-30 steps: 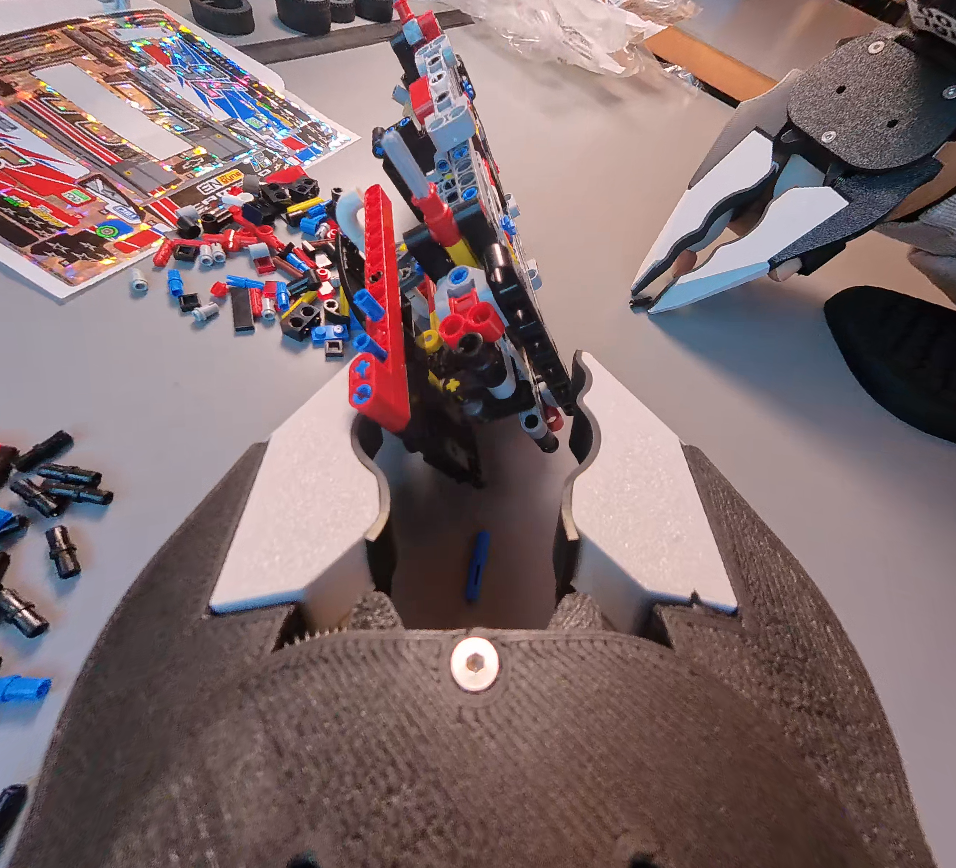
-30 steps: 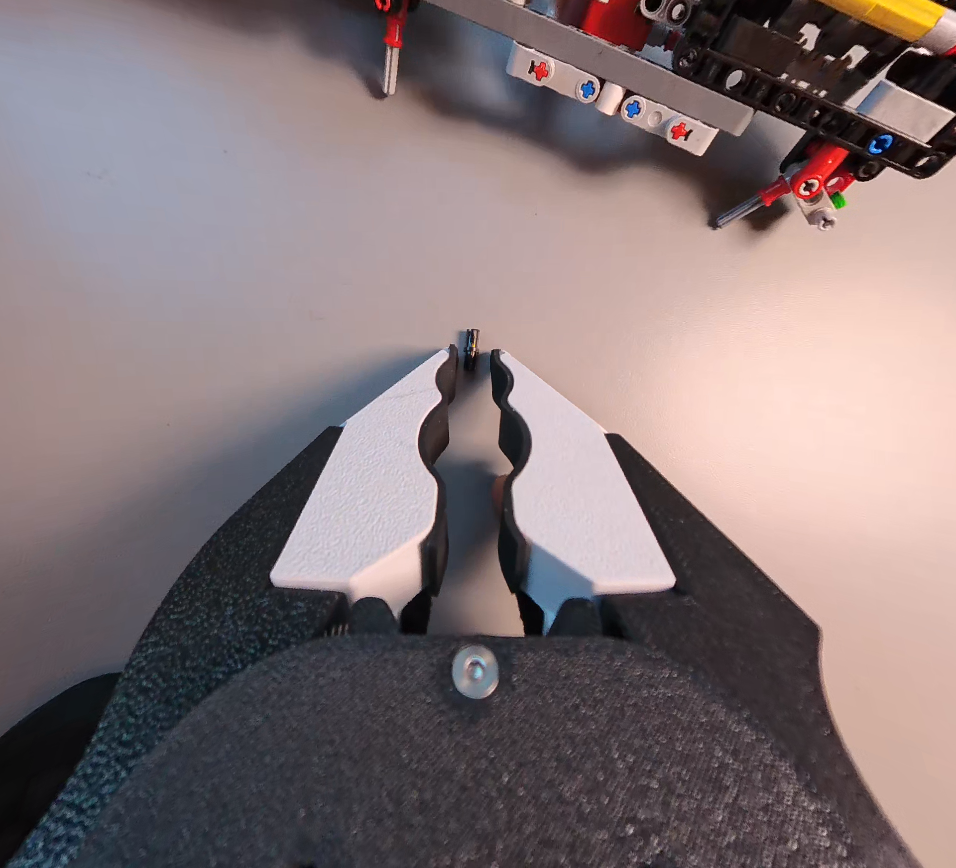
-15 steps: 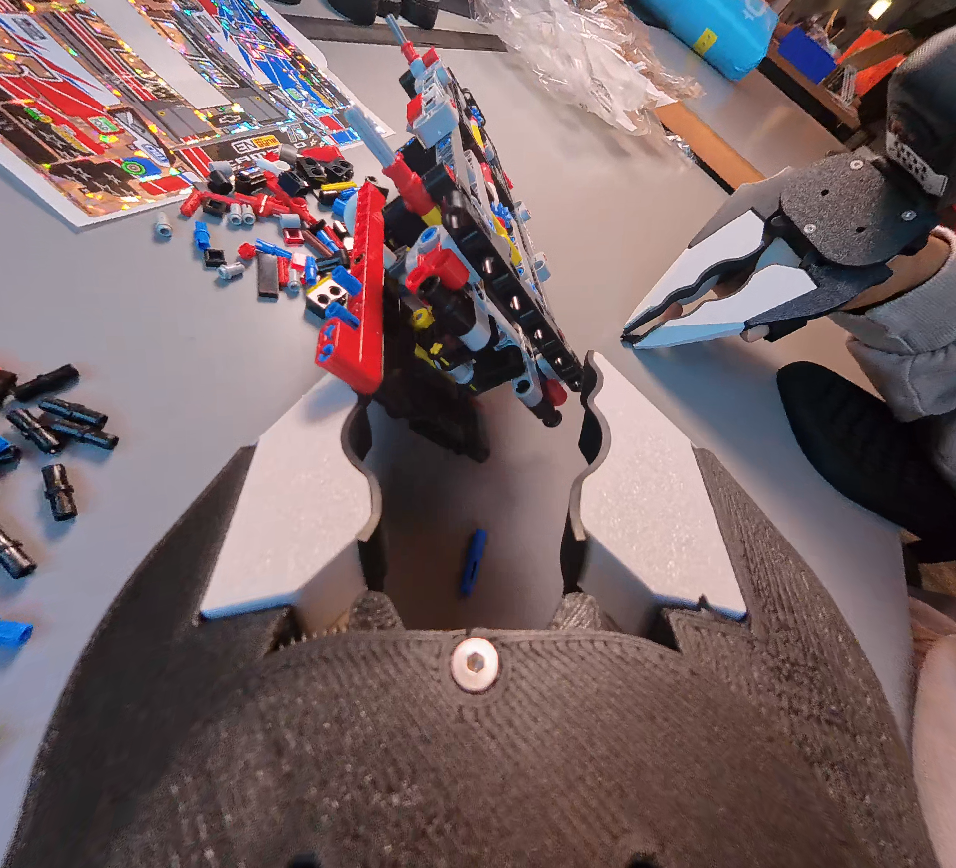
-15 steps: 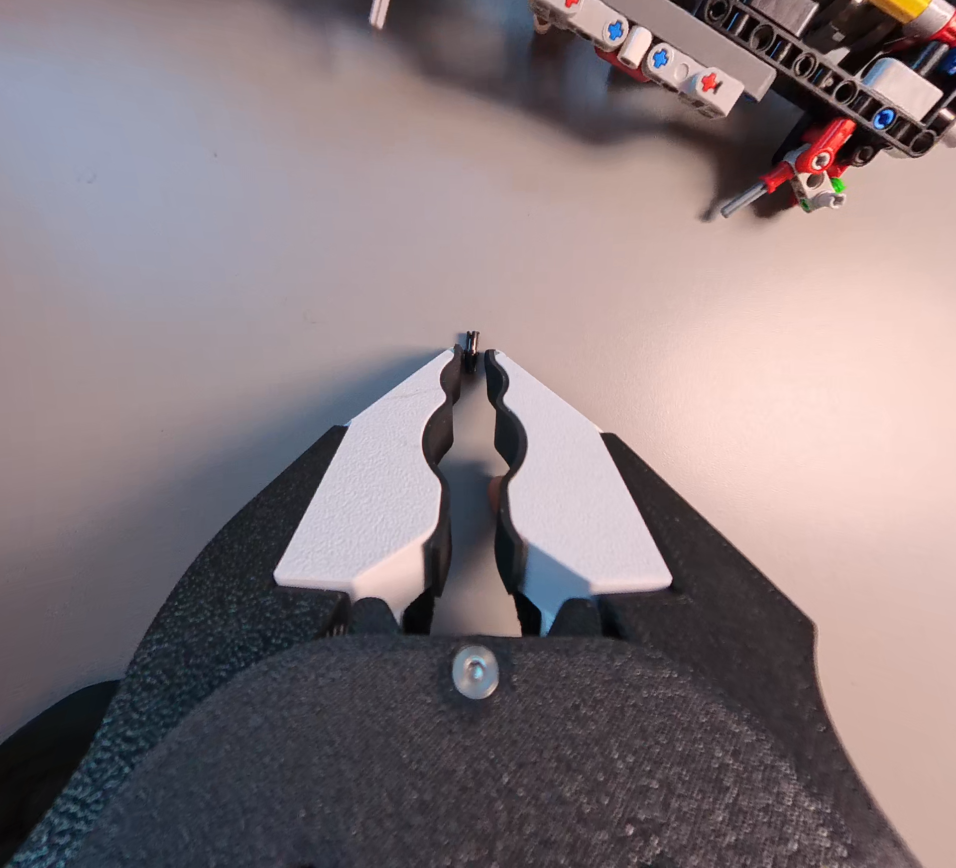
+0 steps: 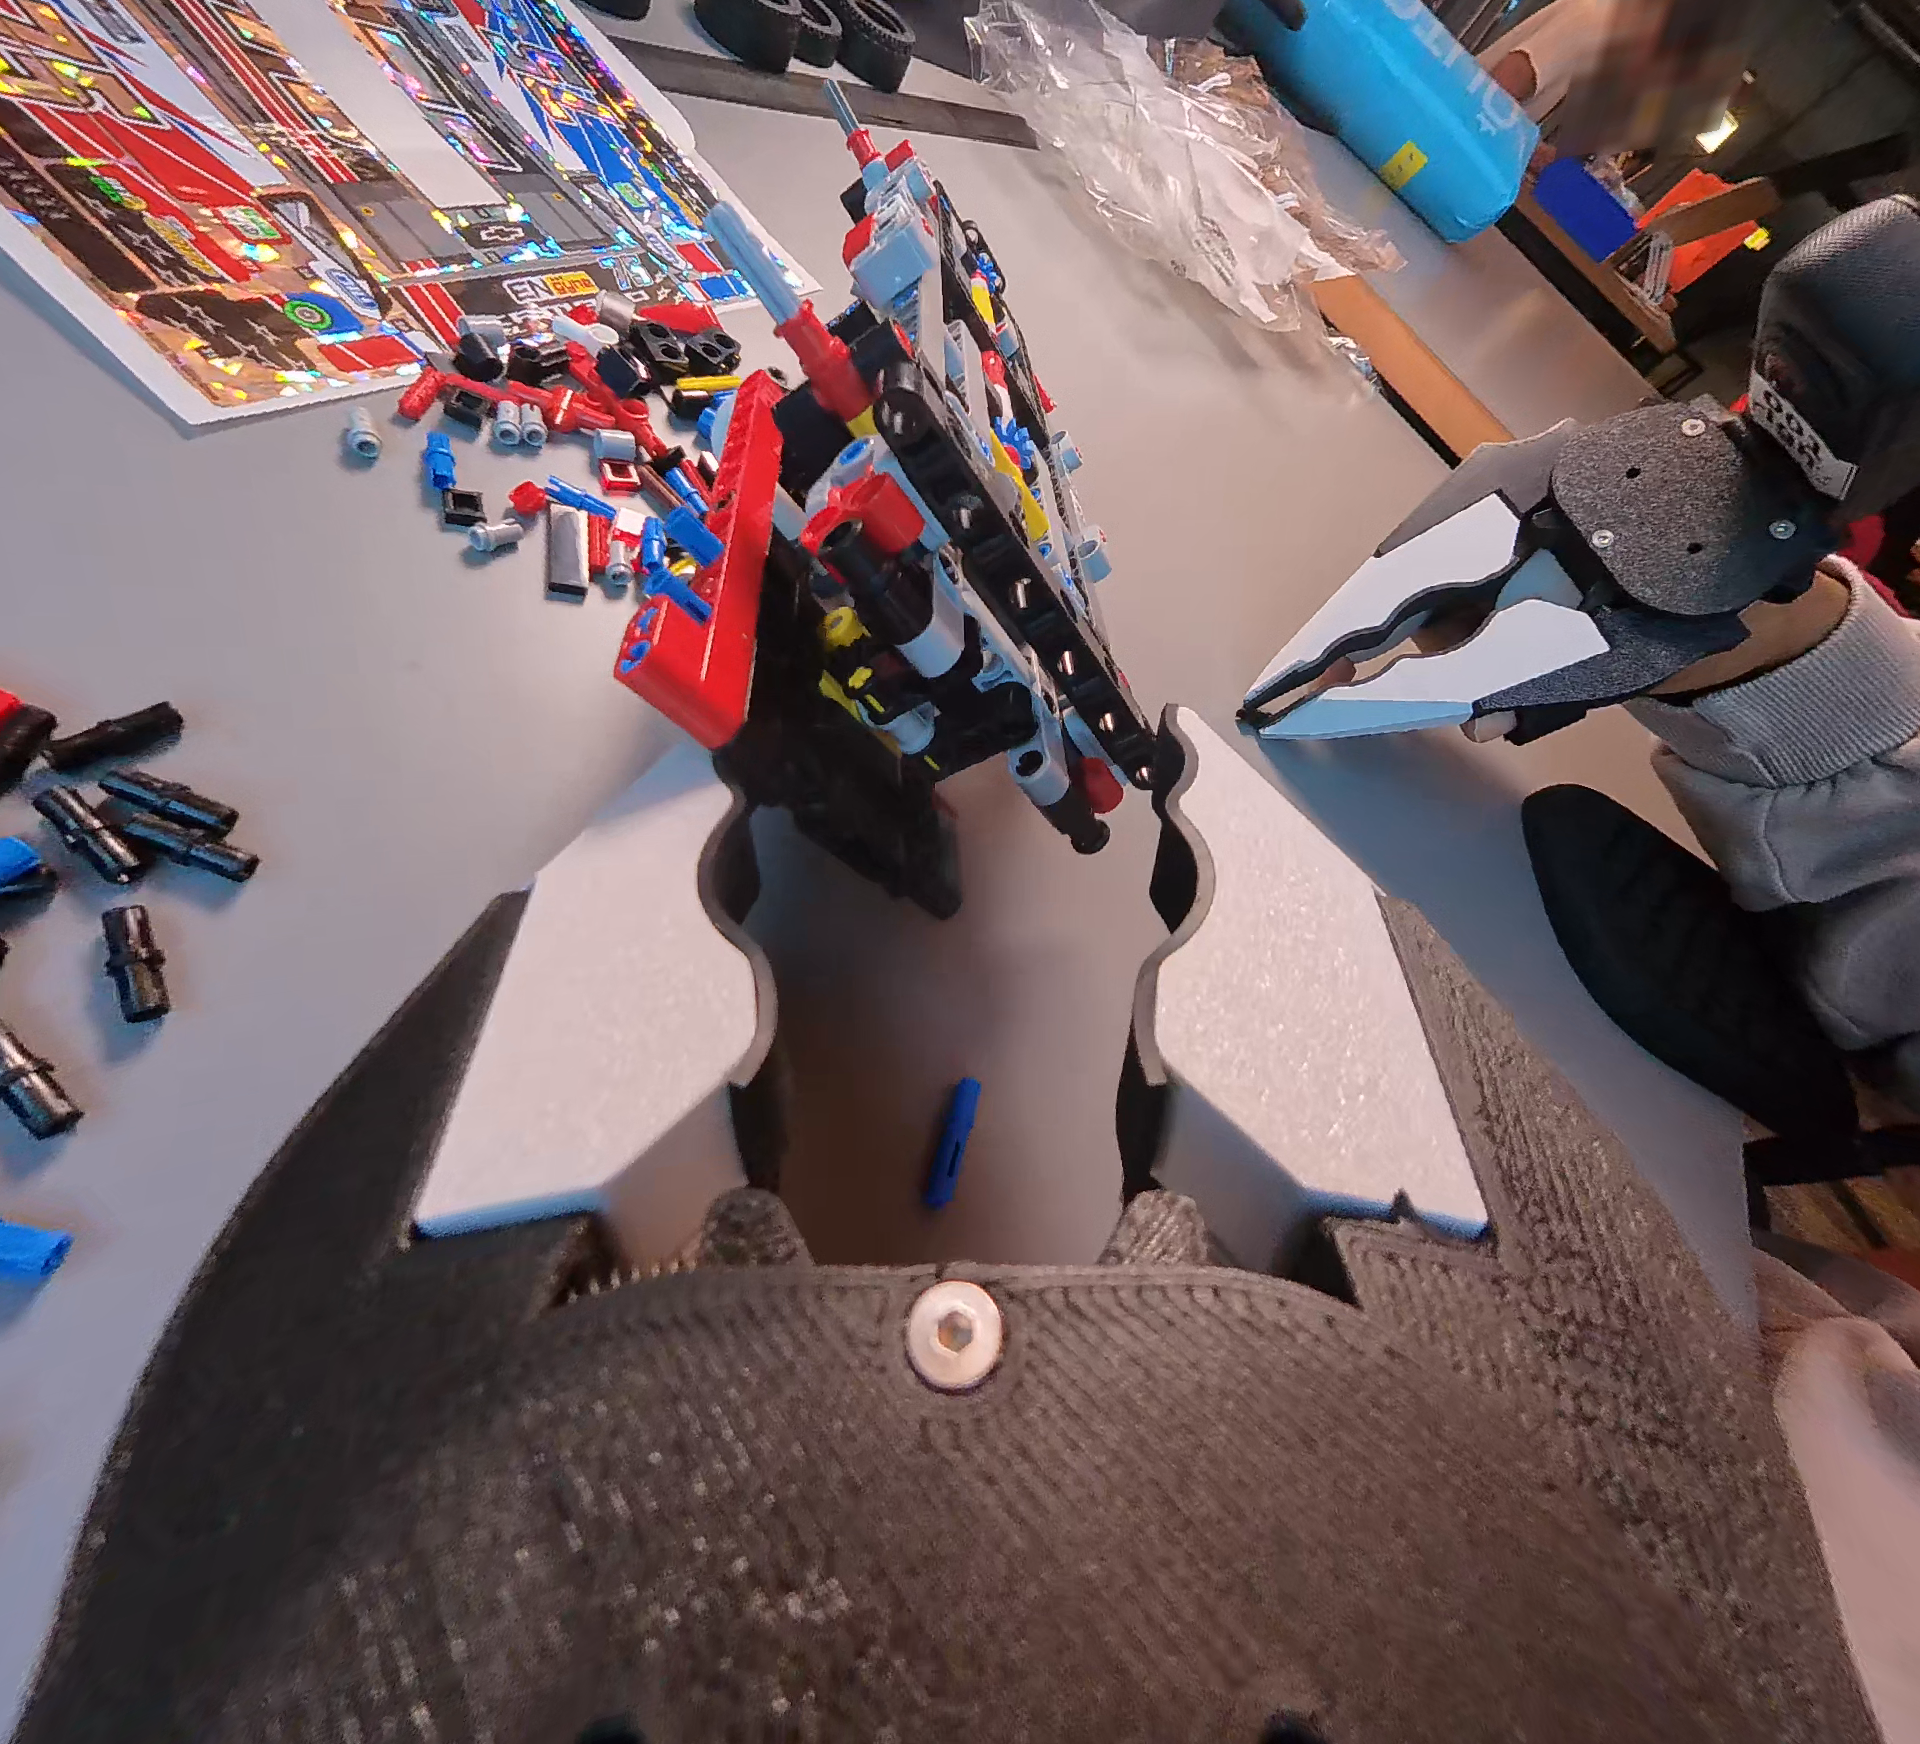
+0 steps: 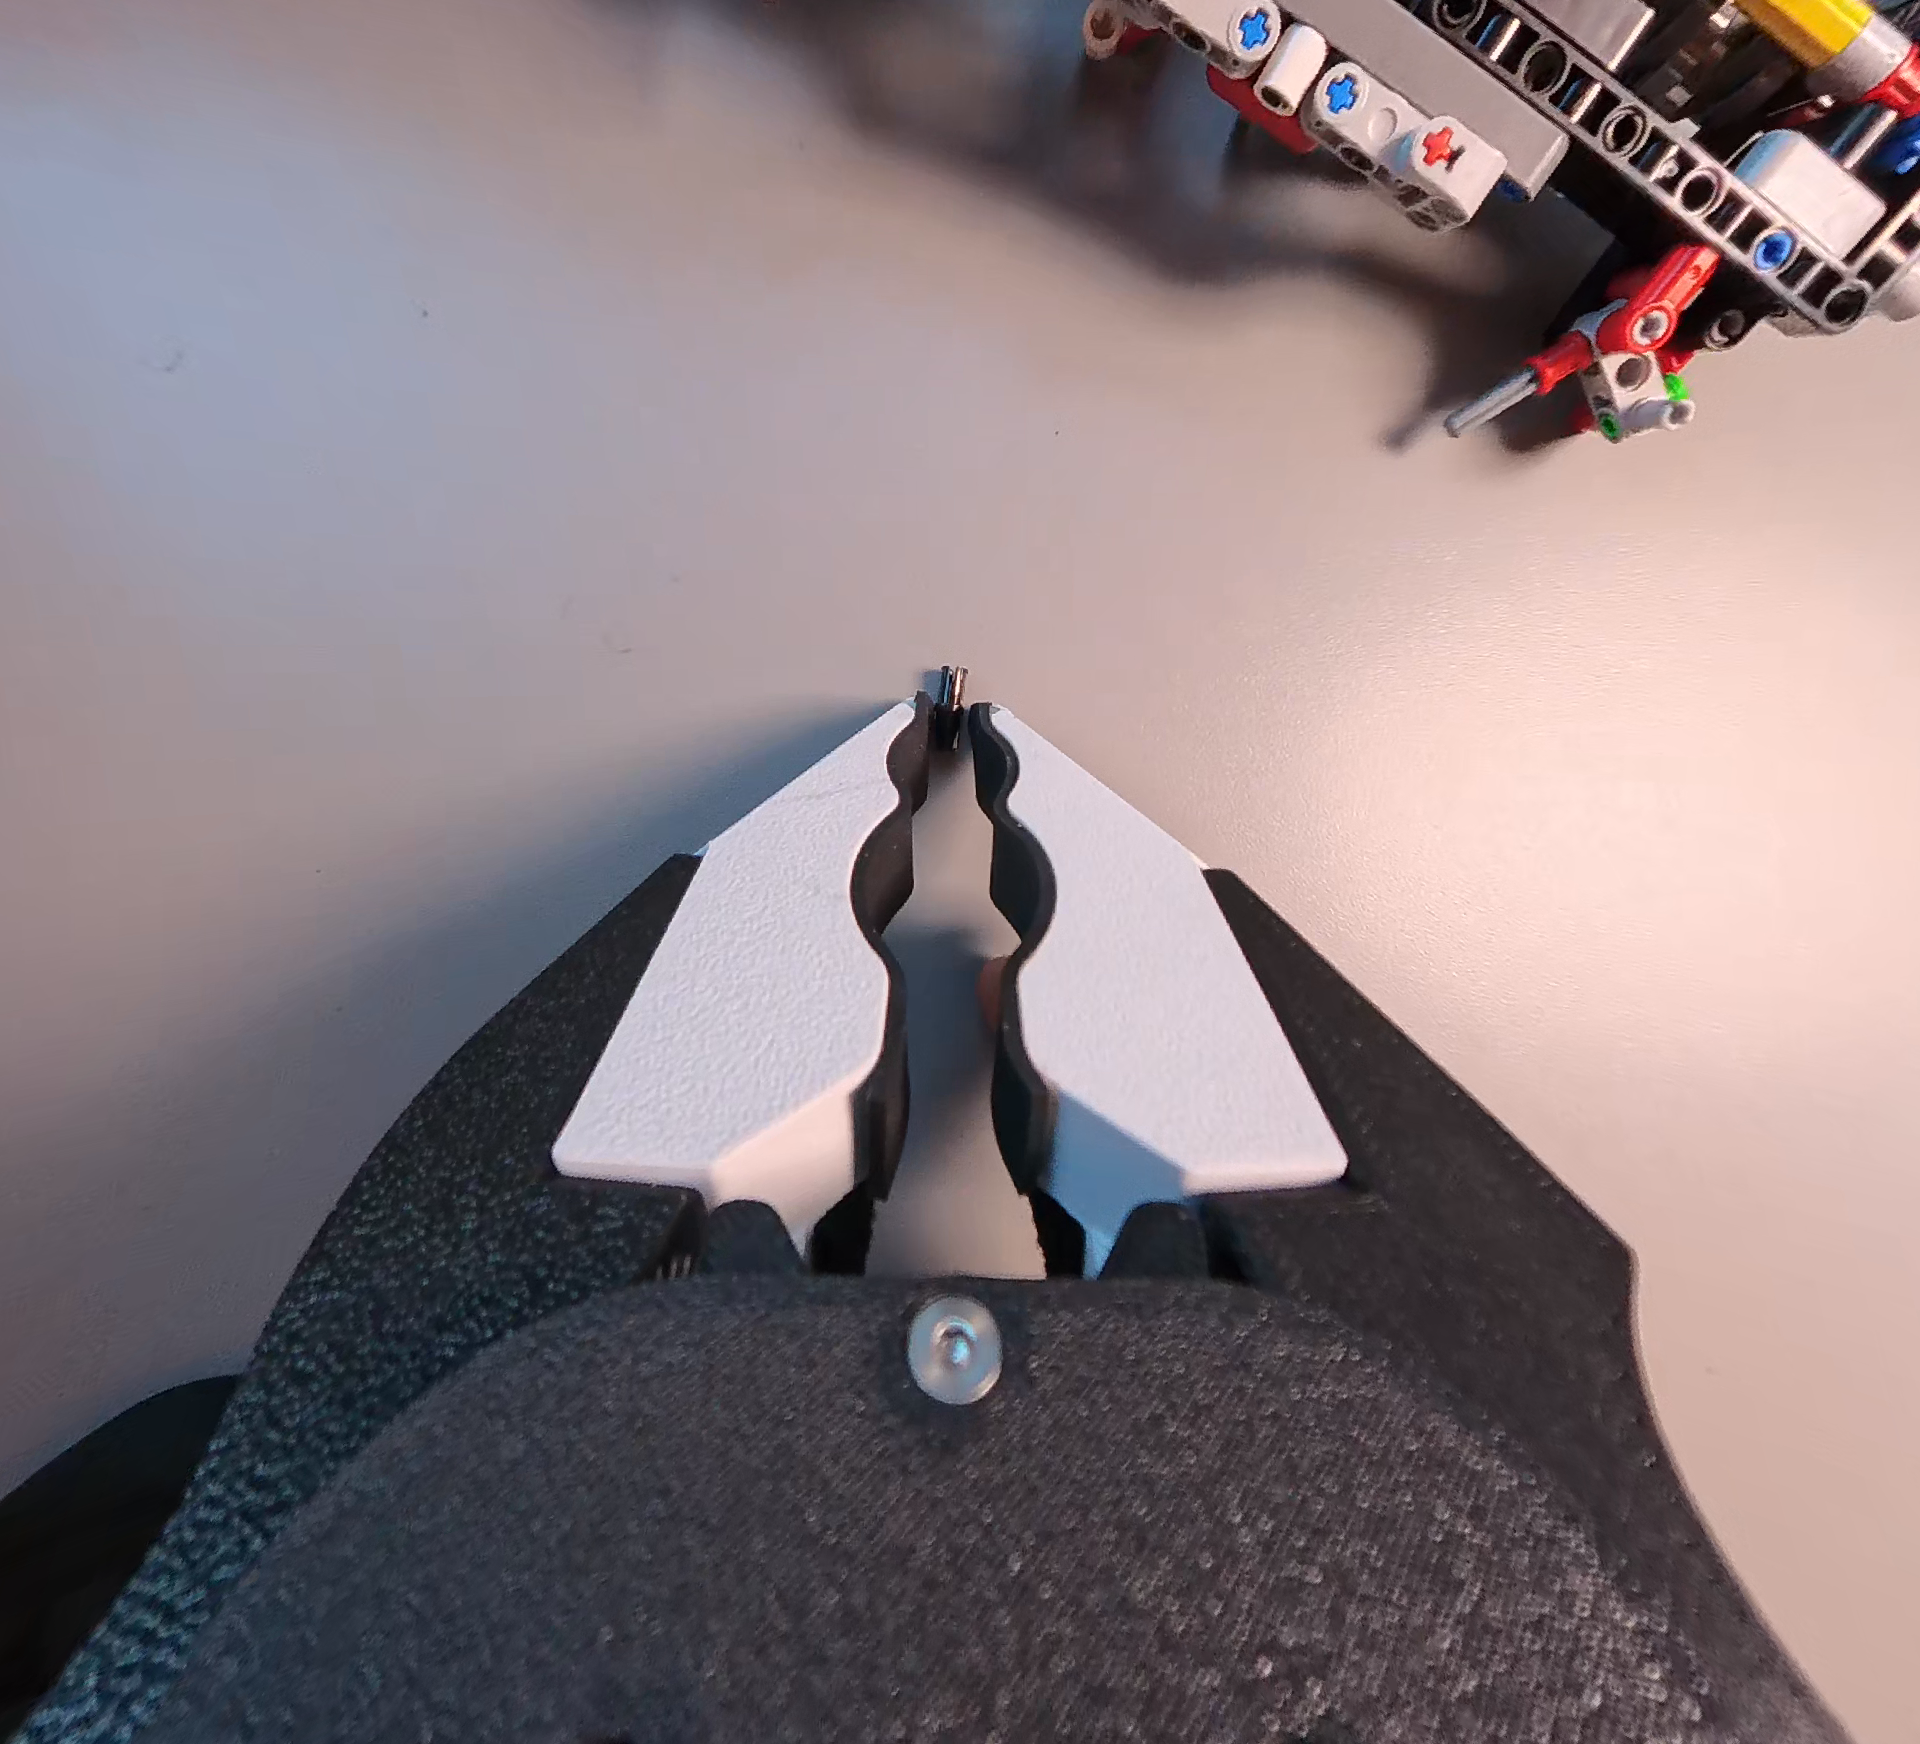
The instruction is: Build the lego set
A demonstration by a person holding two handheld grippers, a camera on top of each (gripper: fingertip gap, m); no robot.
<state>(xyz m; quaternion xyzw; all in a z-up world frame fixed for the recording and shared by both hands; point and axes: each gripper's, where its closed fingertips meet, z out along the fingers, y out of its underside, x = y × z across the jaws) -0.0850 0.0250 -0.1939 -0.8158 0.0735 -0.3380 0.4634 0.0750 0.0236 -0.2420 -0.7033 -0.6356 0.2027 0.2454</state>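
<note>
lego chassis (image 5: 914, 551) gripped in our left gripper (image 5: 951, 801); right gripper (image 6: 951, 718) pinches black pin (image 6: 951, 692); we align squarely before pressing.

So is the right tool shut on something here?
Shut: the right tool pinches a small black pin at its tips.

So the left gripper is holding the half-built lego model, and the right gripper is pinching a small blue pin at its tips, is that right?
Not quite. The pin pinched at the tips of the right gripper is black, not blue, as the right wrist view shows. The blue pin lies loose on the table. The left gripper does hold the half-built lego model.
</note>
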